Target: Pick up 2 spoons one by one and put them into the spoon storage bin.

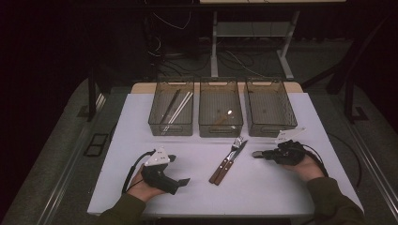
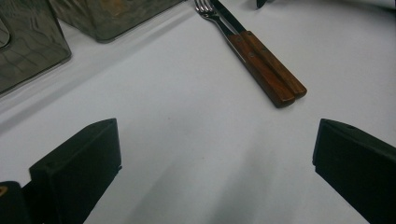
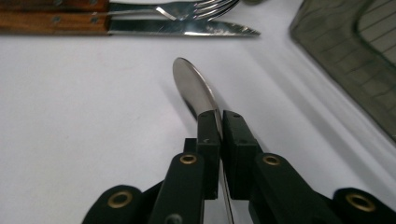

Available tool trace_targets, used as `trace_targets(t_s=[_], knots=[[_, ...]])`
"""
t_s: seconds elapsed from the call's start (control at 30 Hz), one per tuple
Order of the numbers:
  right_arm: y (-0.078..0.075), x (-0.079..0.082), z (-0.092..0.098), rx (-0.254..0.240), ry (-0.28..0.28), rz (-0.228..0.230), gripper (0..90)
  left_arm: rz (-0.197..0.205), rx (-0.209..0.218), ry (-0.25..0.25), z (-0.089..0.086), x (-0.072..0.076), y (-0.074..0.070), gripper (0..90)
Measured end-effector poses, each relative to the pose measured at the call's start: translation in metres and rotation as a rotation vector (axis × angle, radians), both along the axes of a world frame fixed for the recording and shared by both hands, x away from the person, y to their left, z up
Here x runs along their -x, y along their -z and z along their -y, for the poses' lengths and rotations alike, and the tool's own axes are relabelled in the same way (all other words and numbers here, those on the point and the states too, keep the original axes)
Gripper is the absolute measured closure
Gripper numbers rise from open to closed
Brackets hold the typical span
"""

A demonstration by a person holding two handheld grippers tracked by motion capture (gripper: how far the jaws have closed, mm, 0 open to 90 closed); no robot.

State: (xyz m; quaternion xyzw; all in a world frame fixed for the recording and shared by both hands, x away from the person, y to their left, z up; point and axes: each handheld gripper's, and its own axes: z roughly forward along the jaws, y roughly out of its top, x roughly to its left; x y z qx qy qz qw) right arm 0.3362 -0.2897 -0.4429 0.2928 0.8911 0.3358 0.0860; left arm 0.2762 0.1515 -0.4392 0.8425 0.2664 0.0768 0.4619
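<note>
My right gripper (image 3: 218,116) is shut on the handle of a metal spoon (image 3: 191,86), whose bowl sticks out ahead of the jaws just above the white table (image 1: 136,140). In the high view this gripper (image 1: 268,154) sits at the right, the spoon (image 1: 257,153) pointing left toward a fork (image 1: 236,145) and a knife (image 1: 240,149). Both have brown wooden handles and lie side by side at the table's middle. My left gripper (image 1: 178,169) rests at the front left, open, with bare table between its jaws (image 2: 217,154). The fork (image 2: 208,9) and knife (image 2: 261,60) lie ahead of it.
Three clear smoky bins stand in a row at the back: the left bin (image 1: 155,123) holds long thin sticks, the middle bin (image 1: 220,130) a small shiny item, the right bin (image 1: 271,129) looks empty. Dark floor, cables and a desk frame lie beyond.
</note>
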Motion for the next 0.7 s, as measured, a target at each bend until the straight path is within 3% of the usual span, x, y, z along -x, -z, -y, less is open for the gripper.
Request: trace_targets(t_s=[0.17, 0.4, 0.7], knots=[[0.002, 0.002, -0.003, 0.024, -0.026, -0.014, 88.3, 0.001, 0.003, 0.0, 0.0, 0.0, 0.0, 0.0], [0.001, 0.001, -0.005, 0.018, -0.035, -0.022, 88.5, 0.002, 0.006, 0.002, 0.0, 0.001, 0.0, 0.0], [-0.013, 0.001, -0.008, -0.056, 0.004, 0.007, 88.5, 0.006, 0.011, 0.003, 0.0, 0.0, 0.0, 0.0]])
